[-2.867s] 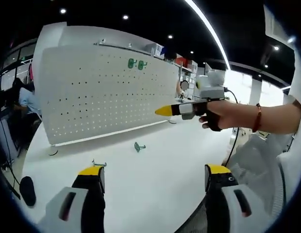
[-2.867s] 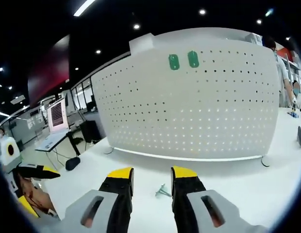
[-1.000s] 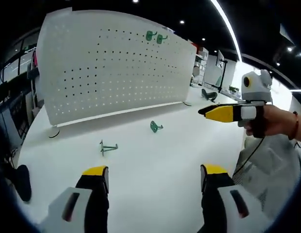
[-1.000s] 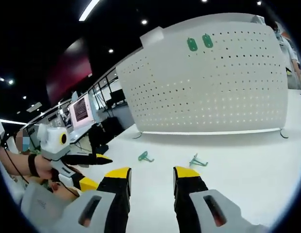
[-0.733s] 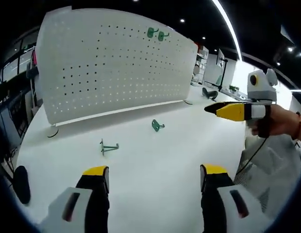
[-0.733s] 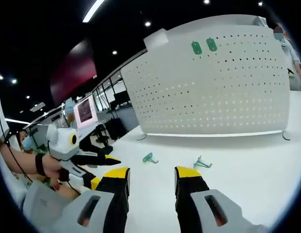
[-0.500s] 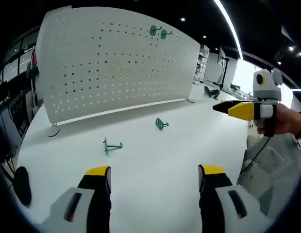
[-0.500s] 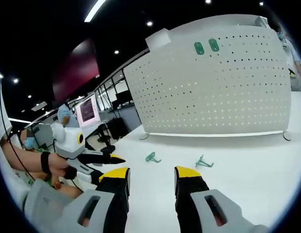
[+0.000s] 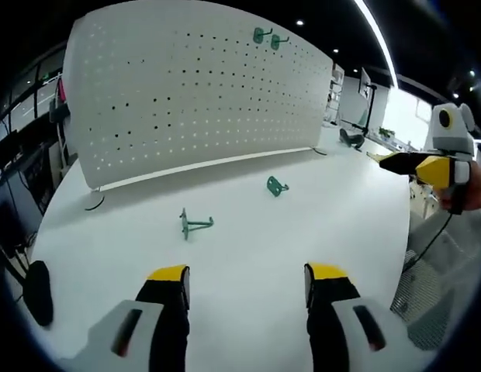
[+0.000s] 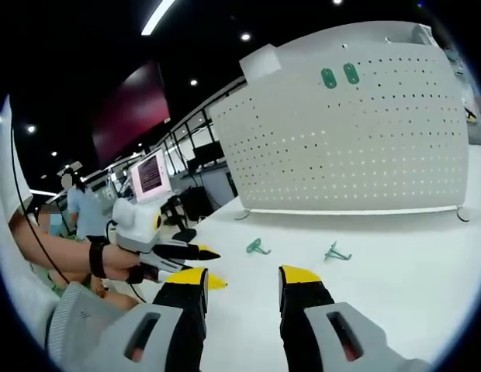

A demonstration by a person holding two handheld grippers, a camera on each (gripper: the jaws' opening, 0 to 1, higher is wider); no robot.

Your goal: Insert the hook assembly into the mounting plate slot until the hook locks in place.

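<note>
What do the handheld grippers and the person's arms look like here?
Left gripper and right gripper: pale grey bodies with dark slot marks, black jaws, yellow tips. A black cable runs along the arm. The person wears a black wrist strap and a grey knit sleeve.

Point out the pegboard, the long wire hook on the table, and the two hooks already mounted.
pegboard [image 9: 186, 101], left gripper view, bare perforated face
long wire hook [image 9: 194, 224], left gripper view, its shank
mounted hooks [image 10: 339, 76], right gripper view, the left one's green plate
</note>
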